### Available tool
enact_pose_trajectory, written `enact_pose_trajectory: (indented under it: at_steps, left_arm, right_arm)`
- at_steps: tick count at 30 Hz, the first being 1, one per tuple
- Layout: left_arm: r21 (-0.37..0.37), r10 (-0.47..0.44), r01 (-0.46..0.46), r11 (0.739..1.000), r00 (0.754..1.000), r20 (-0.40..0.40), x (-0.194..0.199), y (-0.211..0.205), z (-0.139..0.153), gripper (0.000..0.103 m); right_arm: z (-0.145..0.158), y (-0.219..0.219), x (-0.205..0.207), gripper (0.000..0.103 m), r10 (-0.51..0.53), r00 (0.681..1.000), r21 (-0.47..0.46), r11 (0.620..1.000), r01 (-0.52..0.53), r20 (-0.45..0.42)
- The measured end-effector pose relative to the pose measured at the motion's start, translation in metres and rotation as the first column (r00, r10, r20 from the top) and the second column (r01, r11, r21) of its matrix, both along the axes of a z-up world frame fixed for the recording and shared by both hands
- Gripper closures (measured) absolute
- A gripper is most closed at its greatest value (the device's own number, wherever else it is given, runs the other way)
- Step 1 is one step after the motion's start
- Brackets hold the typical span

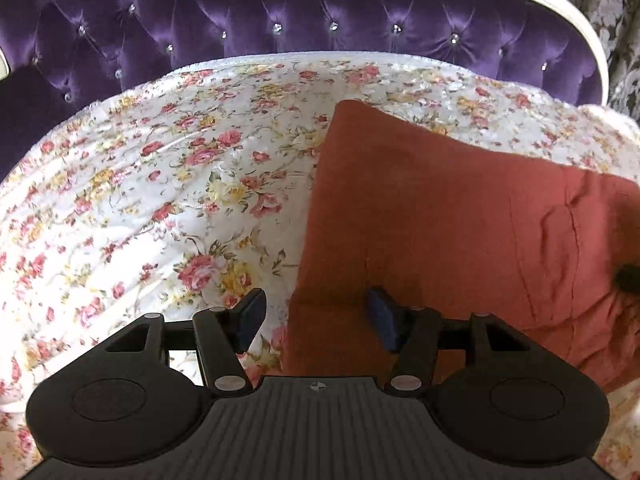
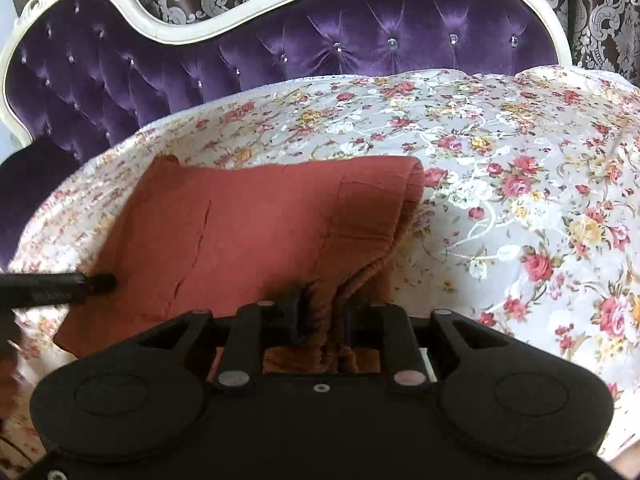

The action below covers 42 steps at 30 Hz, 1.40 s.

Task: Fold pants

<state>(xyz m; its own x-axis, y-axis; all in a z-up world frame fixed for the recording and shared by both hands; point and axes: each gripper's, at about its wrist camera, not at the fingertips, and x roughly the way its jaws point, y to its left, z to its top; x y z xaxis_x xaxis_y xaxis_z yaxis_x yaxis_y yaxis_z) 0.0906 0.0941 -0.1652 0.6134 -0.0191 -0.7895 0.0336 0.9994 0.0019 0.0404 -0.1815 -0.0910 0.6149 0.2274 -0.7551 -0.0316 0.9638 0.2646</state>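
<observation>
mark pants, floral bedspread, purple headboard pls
pants (image 2: 256, 232), right wrist view, flat middle of the folded red cloth.
floral bedspread (image 1: 160, 200), left wrist view, bare patch left of the pants.
purple headboard (image 2: 360, 56), right wrist view, tufted velvet panel below the white frame.

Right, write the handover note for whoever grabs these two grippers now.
Left gripper: open, empty, straddling the left edge of the pants; not gripping.
Right gripper: bunched waistband end of the pants sits between its fingers; grip looks closed on it, though loose.
Pants: rust-red, already folded into a flat rectangle on the floral bedspread, in front of the purple headboard.
Done: at least one fold.
Left: likely tidy the bunched end, a final fold if wanted, then release.
</observation>
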Motion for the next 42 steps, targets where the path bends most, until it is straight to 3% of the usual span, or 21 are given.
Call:
enact_pose_trajectory:
  at_steps: [2, 5, 9, 12, 19, 24, 30, 33, 38, 42]
  left_arm:
    - [-0.017, -0.007, 0.007, 1.000, 1.000, -0.003, 0.000, 0.006, 0.000, 0.047]
    - [-0.023, -0.007, 0.007, 1.000, 1.000, 0.006, -0.003, 0.007, 0.000, 0.046]
    - [0.023, -0.015, 0.015, 1.000, 1.000, 0.025, -0.005, -0.002, -0.001, 0.046]
    - [0.060, -0.023, 0.020, 0.998, 0.999, 0.037, -0.012, -0.006, -0.001, 0.046]
    - [0.023, -0.012, 0.011, 1.000, 0.999, 0.052, -0.021, -0.005, -0.002, 0.045]
    - [-0.016, -0.011, 0.012, 1.000, 0.999, 0.049, -0.019, 0.001, -0.002, 0.045]
    - [-0.025, -0.029, 0.030, 0.999, 0.998, 0.049, -0.019, 0.002, -0.003, 0.045]
    - [0.002, -0.041, 0.041, 0.999, 0.997, 0.064, -0.022, -0.001, -0.004, 0.044]
    - [0.076, -0.054, 0.047, 0.996, 0.995, 0.086, -0.027, -0.014, -0.003, 0.045]
    - [0.078, -0.054, 0.048, 0.996, 0.995, 0.084, -0.026, -0.014, -0.002, 0.045]
  right_arm:
    - [0.014, -0.003, -0.005, 0.051, -0.085, 0.995, -0.064, 0.994, 0.089, 0.051]
    - [0.041, -0.001, -0.011, 0.051, -0.105, 0.980, -0.106, 0.987, 0.124, 0.168]
    - [0.059, 0.015, 0.018, 0.046, 0.046, 0.980, -0.024, 0.999, -0.042, 0.195]
    - [0.055, 0.040, 0.052, 0.046, 0.165, 0.969, 0.028, 0.985, -0.173, 0.187]
    - [0.026, 0.124, 0.121, 0.046, 0.450, 0.877, 0.002, 0.890, -0.457, 0.168]
    - [0.005, 0.157, 0.159, 0.046, 0.570, 0.812, -0.023, 0.820, -0.572, 0.126]
    - [-0.010, 0.165, 0.180, 0.047, 0.686, 0.723, 0.089, 0.718, -0.690, 0.075]
    - [-0.020, 0.173, 0.190, 0.049, 0.674, 0.735, 0.127, 0.724, -0.677, 0.076]
    - [-0.033, 0.183, 0.209, 0.052, 0.581, 0.809, 0.145, 0.797, -0.587, 0.085]
    - [-0.015, 0.163, 0.207, 0.053, 0.485, 0.867, 0.125, 0.859, -0.497, 0.112]
